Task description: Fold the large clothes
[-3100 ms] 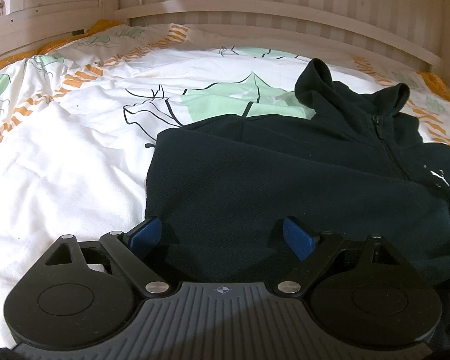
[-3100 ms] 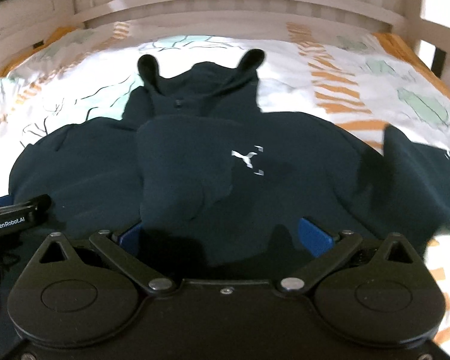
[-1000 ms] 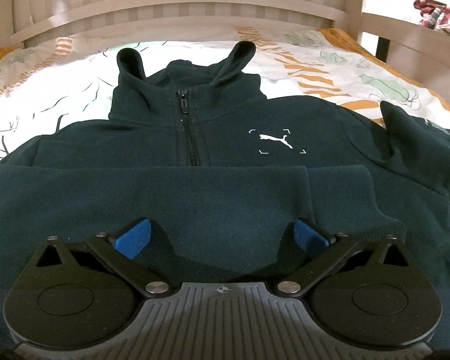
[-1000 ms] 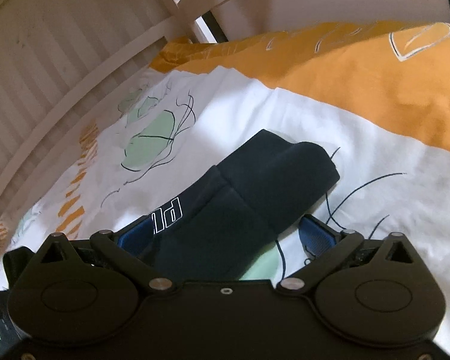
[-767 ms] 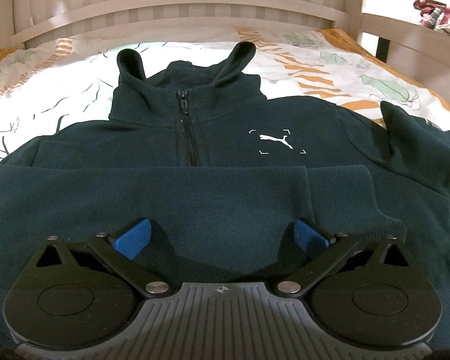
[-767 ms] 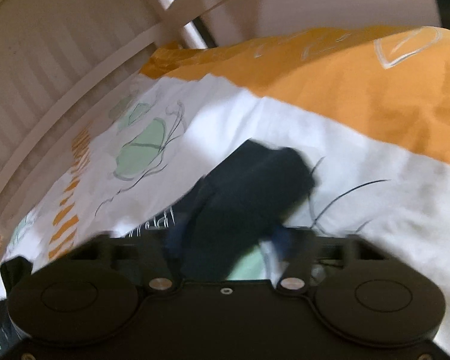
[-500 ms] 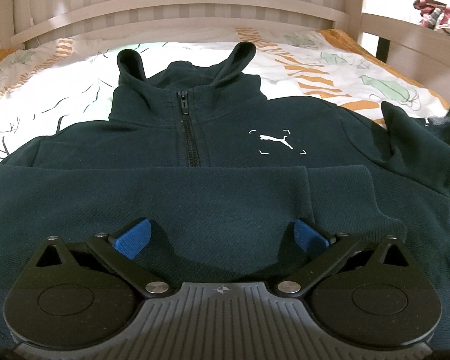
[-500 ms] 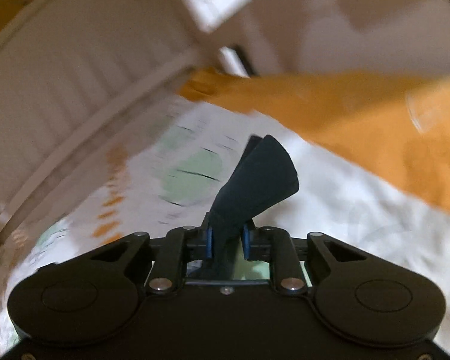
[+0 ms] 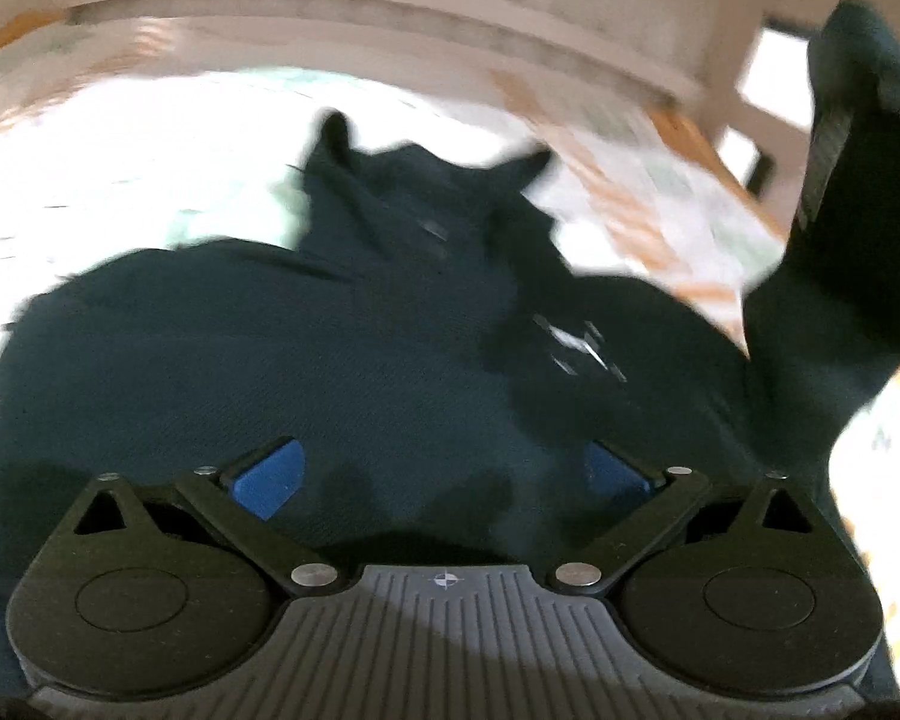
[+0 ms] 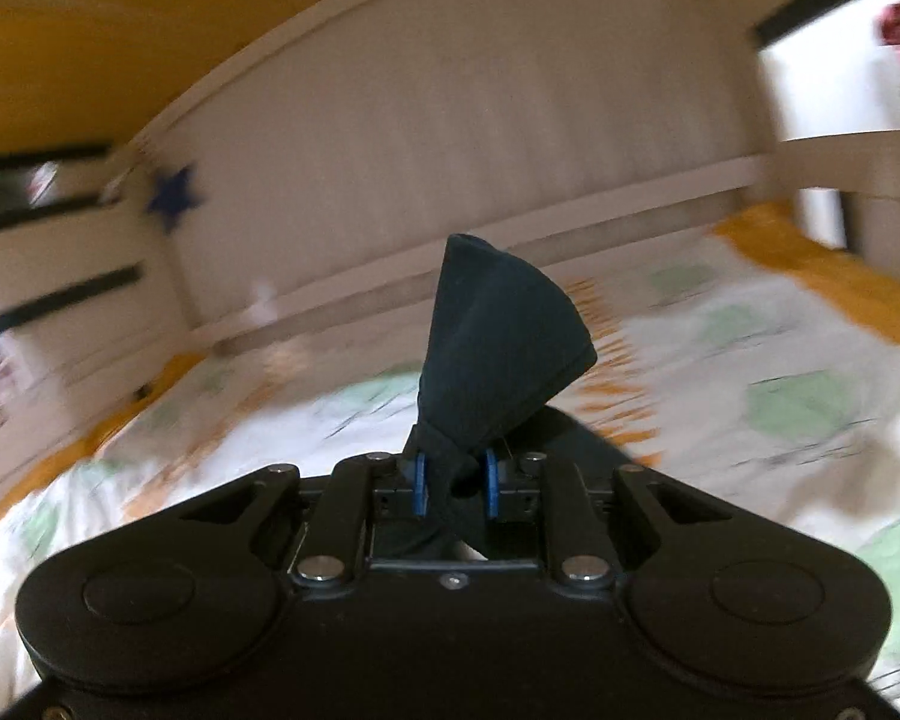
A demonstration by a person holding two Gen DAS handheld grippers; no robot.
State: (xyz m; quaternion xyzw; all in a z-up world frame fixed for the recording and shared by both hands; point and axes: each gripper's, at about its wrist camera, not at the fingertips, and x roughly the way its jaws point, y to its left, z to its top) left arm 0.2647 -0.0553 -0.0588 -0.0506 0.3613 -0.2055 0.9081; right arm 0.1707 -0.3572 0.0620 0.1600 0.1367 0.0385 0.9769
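Since half a second ago the right sleeve of the dark navy zip-neck sweatshirt has risen off the bedding and now stands up at the right edge of the left wrist view, its cuff high against the pale wooden bed rail. That view has also tilted and blurred.

From the right wrist camera, the right gripper has its blue-padded fingers drawn narrow, pinching the sleeve cuff, which flares up in a cone above them. Below lies the white duvet with green leaf prints and orange stripes.

The left gripper hovers over the lower front of the sweatshirt with its blue fingers spread wide, holding nothing. The garment's body lies flat on the bed, collar points towards the rail.

A small white chest logo framed by corner marks is visible but smeared; no lettering on it can be read. A dark blue star sits on the pale wall panel, also blurred.
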